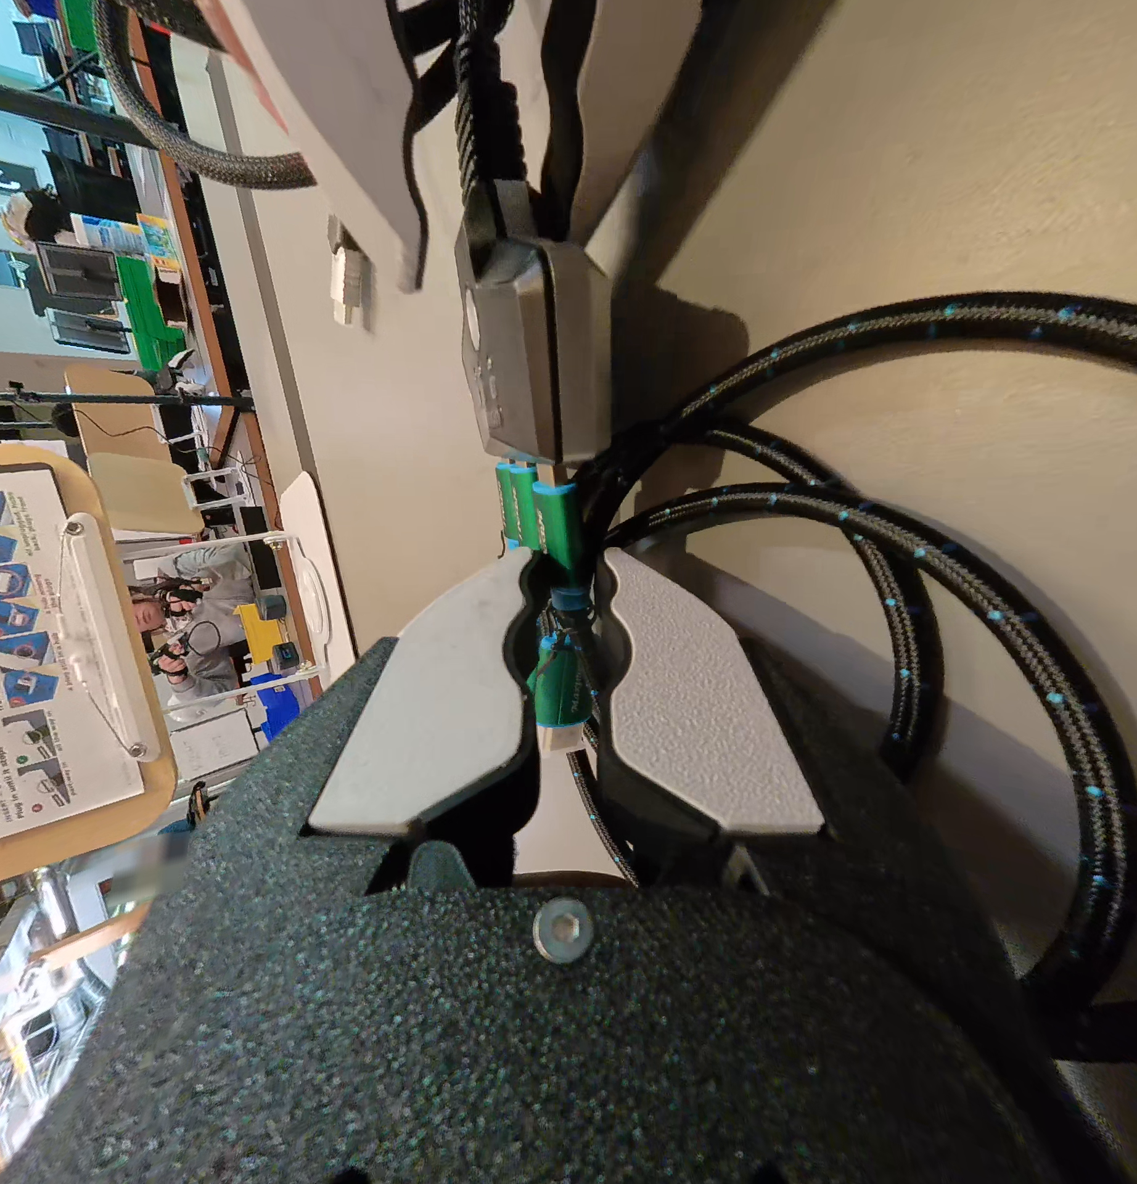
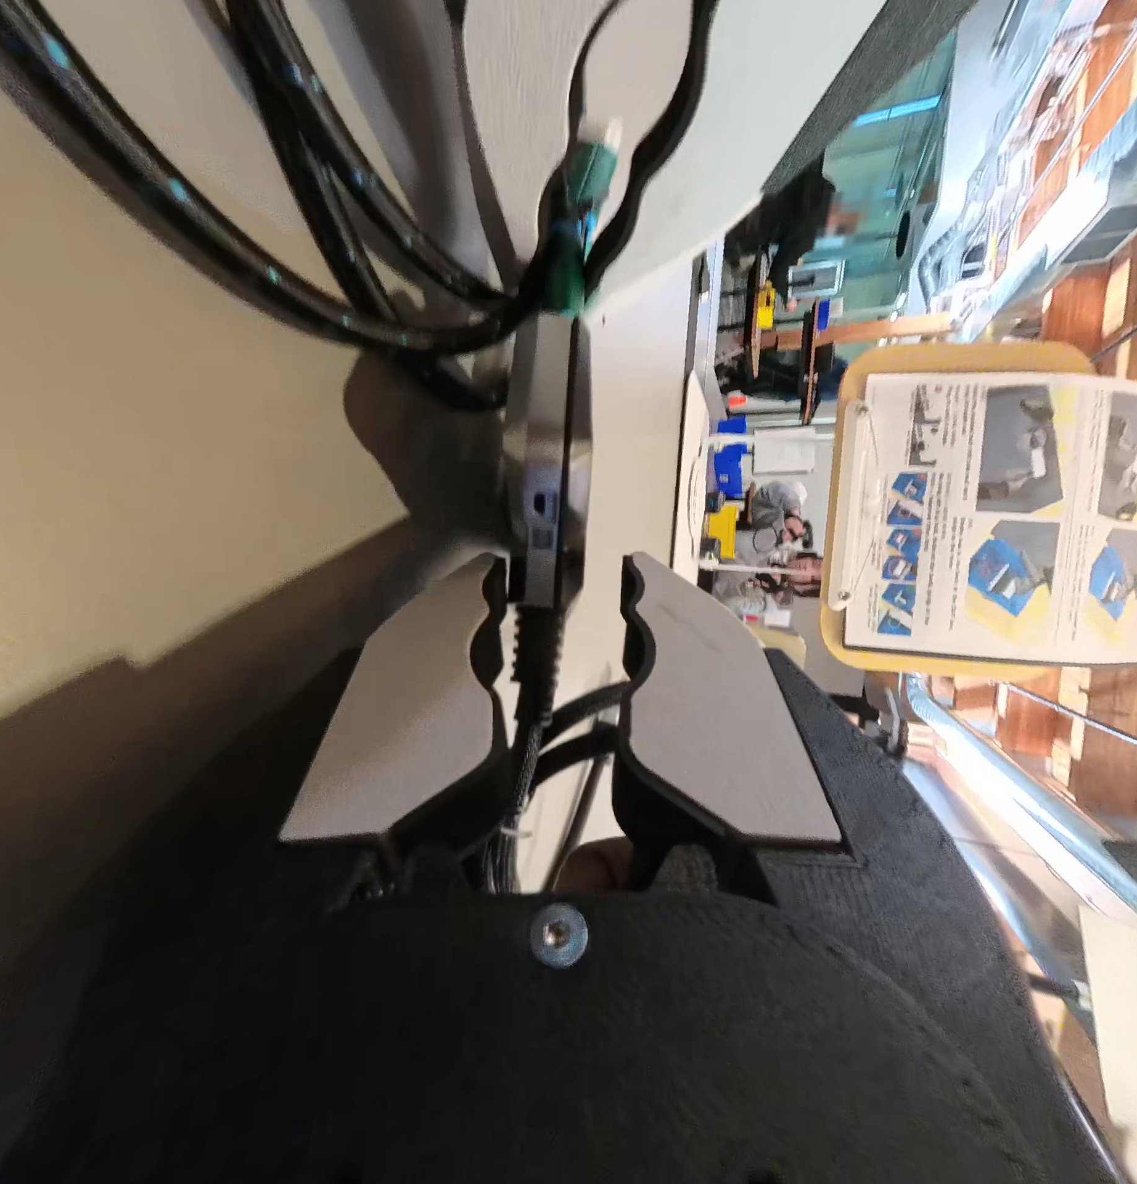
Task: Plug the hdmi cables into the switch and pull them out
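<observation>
1. Two handheld grippers face each other over a beige tabletop (image 1: 937,192), w/ a grey multiport hub (image 1: 527,346) between them.
2. Left gripper (image 1: 569,576): fingers nearly together, clamped on the rear end of a green cable plug (image 1: 563,532) where its blue collar meets the cord. Plug's metal tip sits in the hub's near edge, at 12 o'clock from the fingertips.
3. Two more green plugs (image 1: 511,506) sit in the same hub edge, just beside the gripped one at its 9 o'clock.
4. Loose green plug (image 1: 556,692) w/ silver tip lies lower down between the left gripper's fingers, toward 6 o'clock; can't tell if pads touch it.
5. Black braided cables w/ blue flecks (image 1: 905,576) loop out to 3 o'clock across the table.
6. Right gripper (image 2: 563,576): fingers apart. Hub's cord end (image 2: 537,564) stands between them, close against the left finger (image 2: 425,673); clear gap to the right finger (image 2: 700,673). Not gripped.
7. Hub's ribbed black strain relief and cord (image 2: 534,660) run back toward 6 o'clock between those fingers.
8. Right view is blurred; green plugs (image 2: 566,269) show beyond the hub at 12 o'clock.
9. Instruction sheet on a wooden board (image 2: 1001,512) stands at 3 o'clock in that view; people in the background, far off.
</observation>
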### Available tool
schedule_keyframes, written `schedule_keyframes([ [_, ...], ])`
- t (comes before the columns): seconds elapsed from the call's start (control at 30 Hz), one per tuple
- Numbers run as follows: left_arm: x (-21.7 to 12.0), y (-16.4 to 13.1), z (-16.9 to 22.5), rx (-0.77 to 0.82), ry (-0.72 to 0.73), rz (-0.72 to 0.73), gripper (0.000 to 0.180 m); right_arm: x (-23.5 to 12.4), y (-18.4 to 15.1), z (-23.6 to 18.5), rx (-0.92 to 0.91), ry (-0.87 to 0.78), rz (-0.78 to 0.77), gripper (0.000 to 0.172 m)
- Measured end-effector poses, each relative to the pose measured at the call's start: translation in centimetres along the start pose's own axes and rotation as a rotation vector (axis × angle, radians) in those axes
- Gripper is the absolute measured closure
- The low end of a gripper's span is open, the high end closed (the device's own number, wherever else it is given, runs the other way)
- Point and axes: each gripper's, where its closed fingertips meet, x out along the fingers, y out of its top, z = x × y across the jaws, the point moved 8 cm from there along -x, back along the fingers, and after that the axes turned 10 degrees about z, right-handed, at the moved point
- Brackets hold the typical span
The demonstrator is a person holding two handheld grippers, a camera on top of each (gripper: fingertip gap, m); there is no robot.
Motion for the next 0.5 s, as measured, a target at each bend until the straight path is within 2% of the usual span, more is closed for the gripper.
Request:
schedule_keyframes([
  [0.13,0.0,-0.1,0.0,0.025,0.007,0.014,0.166,0.4,-0.6,-0.1,0.013,0.009,-0.056,0.140],
  [0.2,-0.1,-0.1,0.0,0.050,0.015,0.013,0.166,0.6,-0.4,-0.3,0.005,0.007,-0.061,0.149],
  [0.37,-0.2,0.4,0.3,0.122,0.002,0.002,0.166,0.6,-0.3,-0.3,-0.023,0.002,-0.057,0.150],
  [0.43,-0.4,1.0,0.6,0.117,-0.022,0.037,0.166,0.7,-0.5,-0.1,-0.026,-0.015,-0.077,0.150],
  [0.5,-0.4,1.9,0.7,0.045,-0.022,0.063,0.165,0.7,-0.8,0.3,-0.012,-0.027,-0.101,0.150],
])
